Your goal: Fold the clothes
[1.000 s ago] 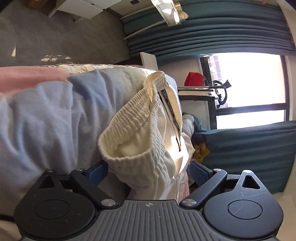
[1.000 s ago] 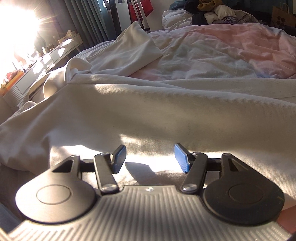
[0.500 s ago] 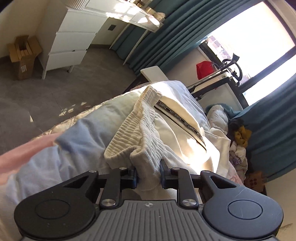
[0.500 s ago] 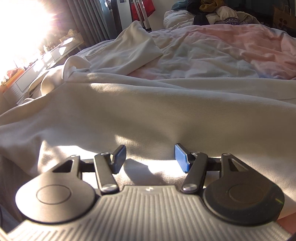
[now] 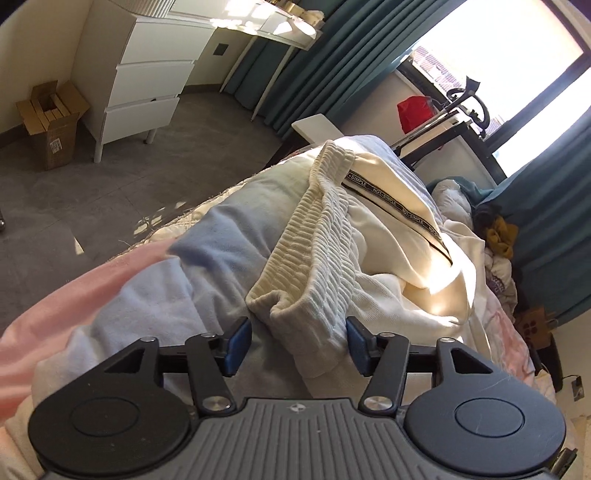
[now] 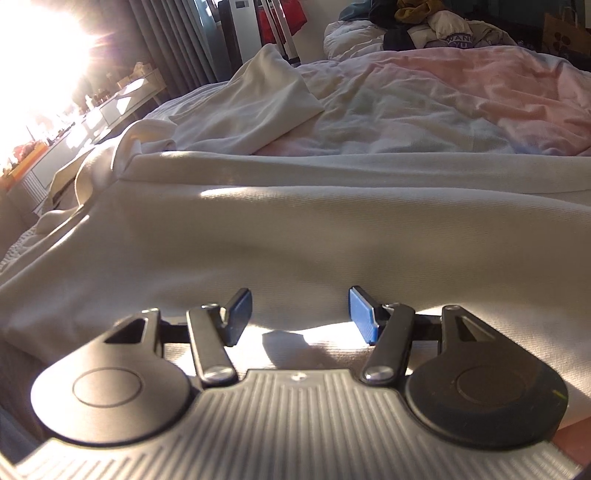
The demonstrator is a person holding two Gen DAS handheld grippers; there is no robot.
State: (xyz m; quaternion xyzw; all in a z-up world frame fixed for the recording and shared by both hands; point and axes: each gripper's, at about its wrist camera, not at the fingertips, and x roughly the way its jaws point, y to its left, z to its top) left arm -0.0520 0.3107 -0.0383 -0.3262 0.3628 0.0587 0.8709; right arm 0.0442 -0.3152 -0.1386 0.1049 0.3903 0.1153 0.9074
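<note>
One pair of cream cotton trousers with a ribbed elastic waistband (image 5: 321, 258) lies on the pink-and-blue bed quilt (image 5: 155, 280), long axis toward 1 o'clock, waistband end nearest. Left gripper (image 5: 298, 341) fingers spread wide, straddling the waistband corner, gripping nothing. Right gripper (image 6: 301, 314) fingers equally wide apart, empty, over the cream cloth.

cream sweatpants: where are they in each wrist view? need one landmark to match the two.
Left wrist: cream sweatpants centre frame, ribbed waistband end between the open left gripper fingers.
Right wrist: broad cream cloth across the middle, ahead of the open right gripper.
Shared landmark: mustard garment on the clothes pile.
</note>
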